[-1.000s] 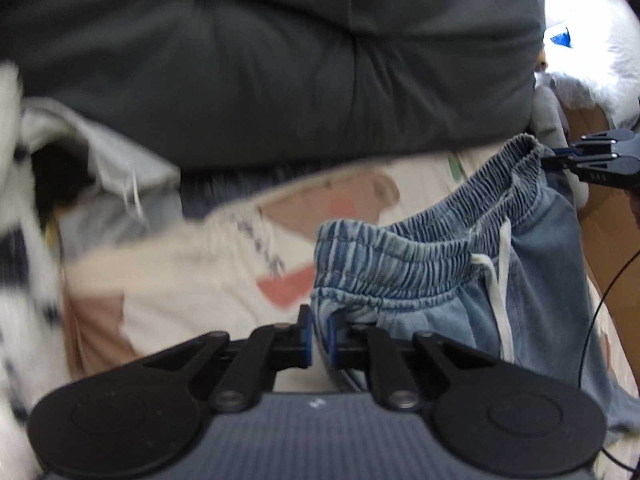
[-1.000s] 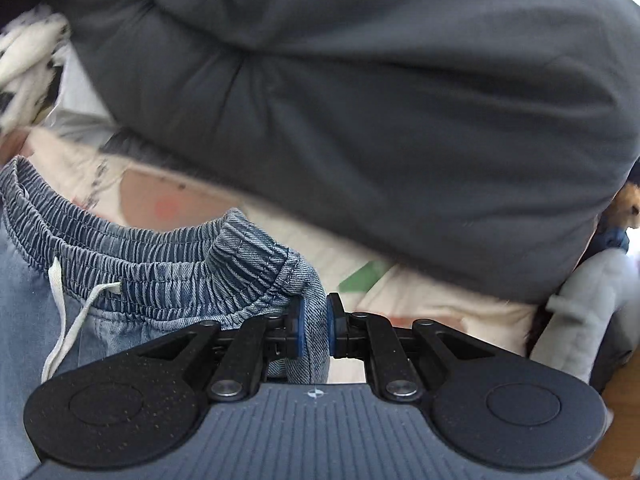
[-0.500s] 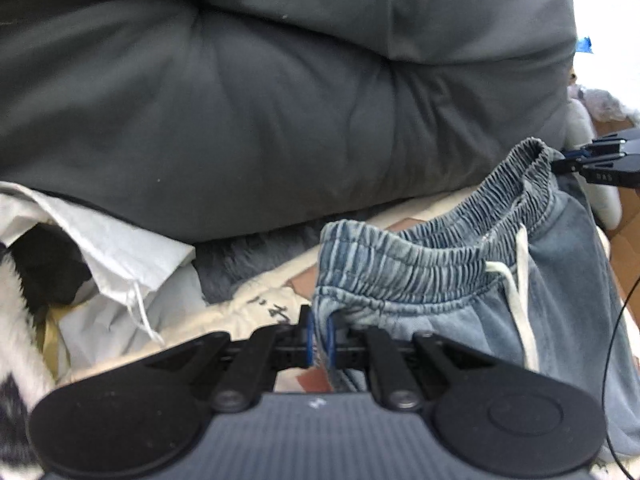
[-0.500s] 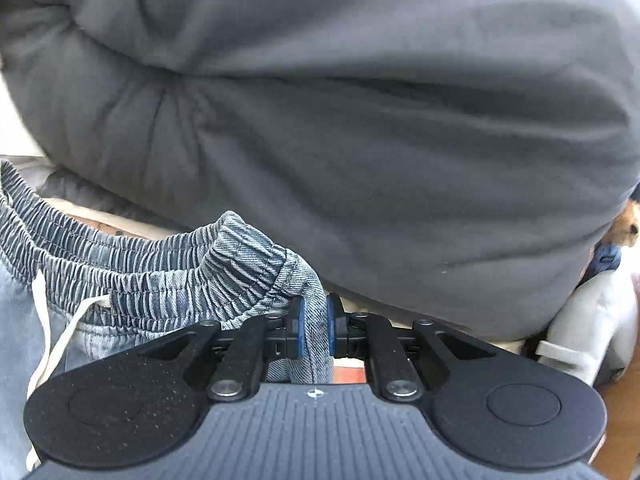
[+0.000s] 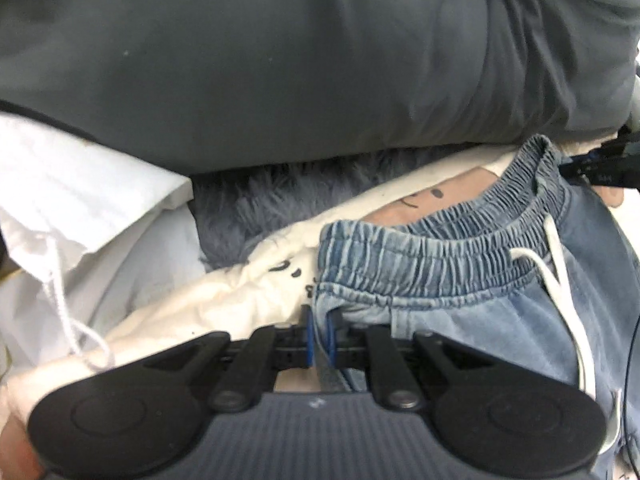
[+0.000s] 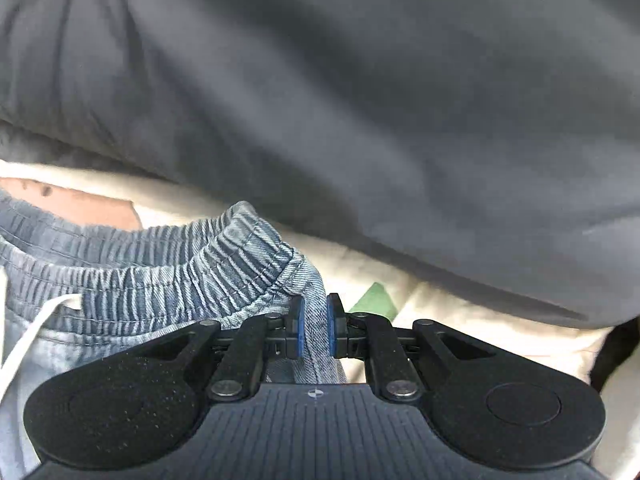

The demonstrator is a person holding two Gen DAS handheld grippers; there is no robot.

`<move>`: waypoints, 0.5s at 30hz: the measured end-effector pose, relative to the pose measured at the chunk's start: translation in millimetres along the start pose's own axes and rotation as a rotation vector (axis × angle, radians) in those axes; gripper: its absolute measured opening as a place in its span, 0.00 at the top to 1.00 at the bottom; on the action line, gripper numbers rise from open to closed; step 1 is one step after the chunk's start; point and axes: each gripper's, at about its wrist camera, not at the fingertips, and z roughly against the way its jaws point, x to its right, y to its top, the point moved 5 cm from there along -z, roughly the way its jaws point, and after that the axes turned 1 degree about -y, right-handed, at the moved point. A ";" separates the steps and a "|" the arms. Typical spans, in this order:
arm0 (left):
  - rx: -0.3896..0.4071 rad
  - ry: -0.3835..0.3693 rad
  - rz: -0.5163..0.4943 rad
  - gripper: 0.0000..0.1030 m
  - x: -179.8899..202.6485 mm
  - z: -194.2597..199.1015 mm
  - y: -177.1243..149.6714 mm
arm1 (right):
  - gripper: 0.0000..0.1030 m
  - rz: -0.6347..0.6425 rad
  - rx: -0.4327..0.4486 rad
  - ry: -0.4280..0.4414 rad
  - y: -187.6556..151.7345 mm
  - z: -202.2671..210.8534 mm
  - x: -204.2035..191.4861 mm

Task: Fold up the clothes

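Observation:
Light blue denim shorts (image 5: 460, 272) with an elastic waistband and a white drawstring (image 5: 560, 264) lie on a cream printed sheet (image 5: 224, 296). My left gripper (image 5: 319, 340) is shut on the left corner of the waistband. My right gripper (image 6: 314, 330) is shut on the right corner of the shorts (image 6: 168, 276); it also shows at the right edge of the left wrist view (image 5: 600, 164). The waistband sags between the two grippers.
A big dark grey duvet (image 5: 320, 60) fills the space just beyond the shorts, also in the right wrist view (image 6: 360, 100). A grey furry fabric (image 5: 256, 208) and white cloth with a string (image 5: 80, 208) lie to the left.
Both grippers have carried the waistband forward toward the grey duvet, which now fills more of both views. Both grips on the shorts hold unchanged.

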 end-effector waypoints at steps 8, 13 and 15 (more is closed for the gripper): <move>0.055 0.004 0.007 0.94 -0.2 25.5 7.7 | 0.91 -0.056 0.010 -0.029 5.2 1.9 1.5; 0.082 0.011 0.019 0.94 -3.1 33.9 14.7 | 0.91 -0.064 0.030 -0.033 5.5 10.2 2.0; 0.067 0.016 0.032 0.94 -6.7 24.2 14.1 | 0.91 -0.069 0.029 -0.029 4.1 7.7 1.7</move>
